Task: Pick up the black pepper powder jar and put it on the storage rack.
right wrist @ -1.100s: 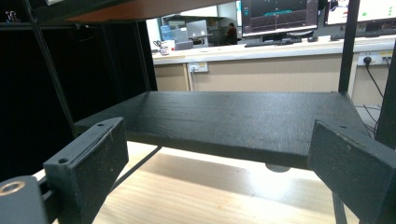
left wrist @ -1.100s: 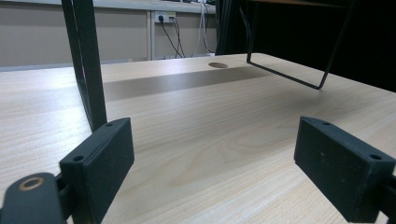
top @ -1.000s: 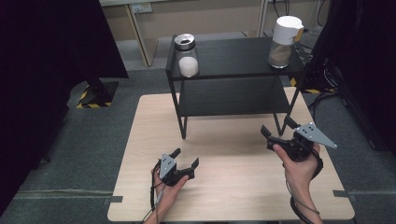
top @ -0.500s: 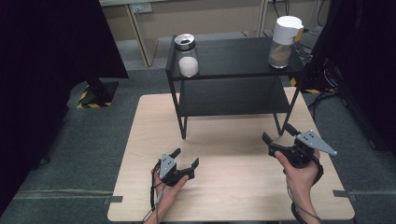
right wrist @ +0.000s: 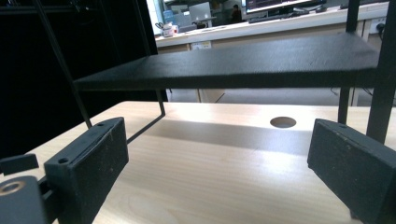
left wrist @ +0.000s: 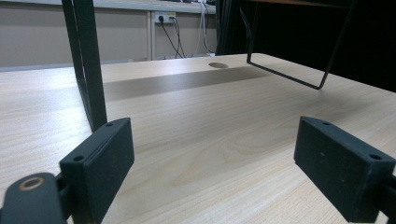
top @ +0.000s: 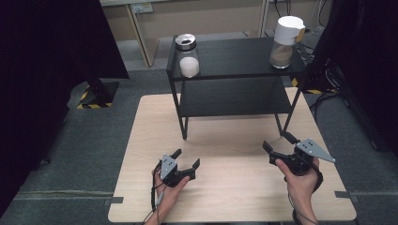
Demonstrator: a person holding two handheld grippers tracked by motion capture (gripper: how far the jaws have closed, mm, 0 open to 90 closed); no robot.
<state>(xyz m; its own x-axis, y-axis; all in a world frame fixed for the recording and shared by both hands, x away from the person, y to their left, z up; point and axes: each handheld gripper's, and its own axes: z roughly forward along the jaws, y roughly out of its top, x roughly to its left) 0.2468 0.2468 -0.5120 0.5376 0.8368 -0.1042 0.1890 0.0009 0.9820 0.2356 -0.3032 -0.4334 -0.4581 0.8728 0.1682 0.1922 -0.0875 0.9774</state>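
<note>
Pale wood-grain laminate covers the square table (top: 234, 187), whose smooth top is seen close up in both gripper views, with a round hole cut through it toward the far side. Nearest the person's edge, the left gripper (top: 184, 161) is held low over the boards by the left hand (top: 169, 187); its two flat, matte black rectangular pads are spread wide apart with nothing between them. To the other side, the right gripper (top: 278, 142) is held by the right hand (top: 298, 176), capped by a grey three-cornered plate; its blocky black pads are likewise spread, and nothing is pinched. Both grippers are pointed toward the shelf and are well apart from each other.

Farther back, a black shelf (top: 234, 96) of thin metal rod legs and two dull, finely textured flat boards is stood on the table's far half. On its upper board, at the left corner, a clear glass jar (top: 187, 56) with a round metal lid is seen, filled partly with something white. At the right corner a taller clear container (top: 285, 42) with a white cylindrical top and brownish contents is placed. Both stand upright and well away from the grippers. Grey carpet is laid on the floor (top: 94, 140) around the table.
</note>
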